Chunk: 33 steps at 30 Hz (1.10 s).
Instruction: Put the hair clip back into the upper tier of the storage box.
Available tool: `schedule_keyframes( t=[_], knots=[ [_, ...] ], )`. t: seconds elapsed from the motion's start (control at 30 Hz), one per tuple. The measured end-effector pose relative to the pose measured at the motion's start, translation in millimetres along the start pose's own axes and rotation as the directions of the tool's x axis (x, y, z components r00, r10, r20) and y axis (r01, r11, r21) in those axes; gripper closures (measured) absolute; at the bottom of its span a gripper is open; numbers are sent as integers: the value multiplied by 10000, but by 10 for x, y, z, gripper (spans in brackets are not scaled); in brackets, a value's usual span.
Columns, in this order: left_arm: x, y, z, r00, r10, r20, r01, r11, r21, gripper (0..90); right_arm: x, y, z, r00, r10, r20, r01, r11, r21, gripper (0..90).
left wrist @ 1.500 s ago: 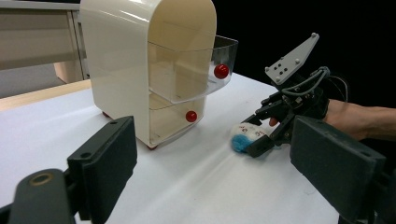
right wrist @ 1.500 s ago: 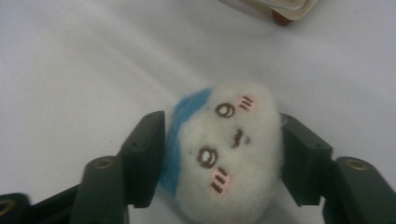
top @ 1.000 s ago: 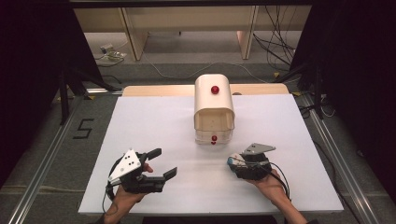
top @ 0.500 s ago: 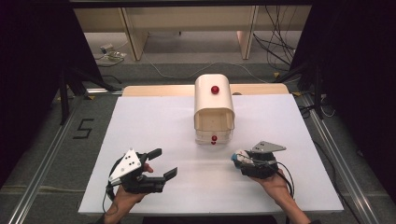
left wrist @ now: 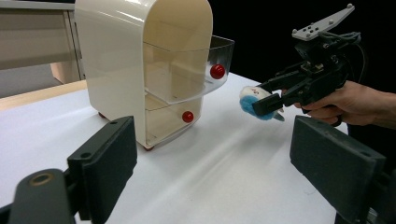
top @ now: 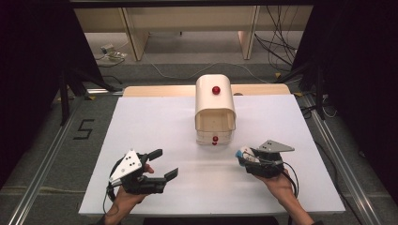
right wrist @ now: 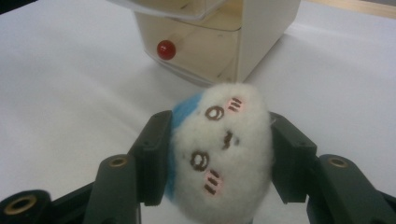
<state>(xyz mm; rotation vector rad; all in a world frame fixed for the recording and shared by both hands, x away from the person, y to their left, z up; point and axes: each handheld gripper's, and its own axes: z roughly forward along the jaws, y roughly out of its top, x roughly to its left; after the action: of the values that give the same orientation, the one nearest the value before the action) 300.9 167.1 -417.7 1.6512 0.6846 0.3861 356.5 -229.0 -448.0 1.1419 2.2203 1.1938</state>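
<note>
White-and-blue plush toy (right wrist: pixel 219 154), tilted, clamped between fingers (right wrist: pixel 154 154)

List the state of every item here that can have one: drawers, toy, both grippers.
Upper drawer: pulled partly out, looks empty.
Lower drawer: pushed in.
Plush toy: clamped, off the table.
Right gripper: shut on the plush toy.
Left gripper: open, empty.

White table (top: pixel 155 140) bears 1 cream drawer cabinet (top: pixel 215 101).

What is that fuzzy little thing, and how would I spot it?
Start at the cream drawer box in the middle of the white table. Just in front, the right gripper clamps a plush toy: white and blue, with a stitched face and pink cheeks.
</note>
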Motion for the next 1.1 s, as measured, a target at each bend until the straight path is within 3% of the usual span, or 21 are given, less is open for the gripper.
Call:
schedule_keyframes(
  t=[0.63, 1.1],
  knots=[
    [-7, -3, 13, 10000, 38, 15, -38, 10000, 29, 145, -54, 110, -174, 9989, 96, 458, -51, 9952, -980, 475],
    [-2, -5, 12, 10000, 42, -1, -42, 10000, 26, 145, -22, 247, -347, 9994, 300, 177, -262, 9821, -1865, 474]
  ],
)
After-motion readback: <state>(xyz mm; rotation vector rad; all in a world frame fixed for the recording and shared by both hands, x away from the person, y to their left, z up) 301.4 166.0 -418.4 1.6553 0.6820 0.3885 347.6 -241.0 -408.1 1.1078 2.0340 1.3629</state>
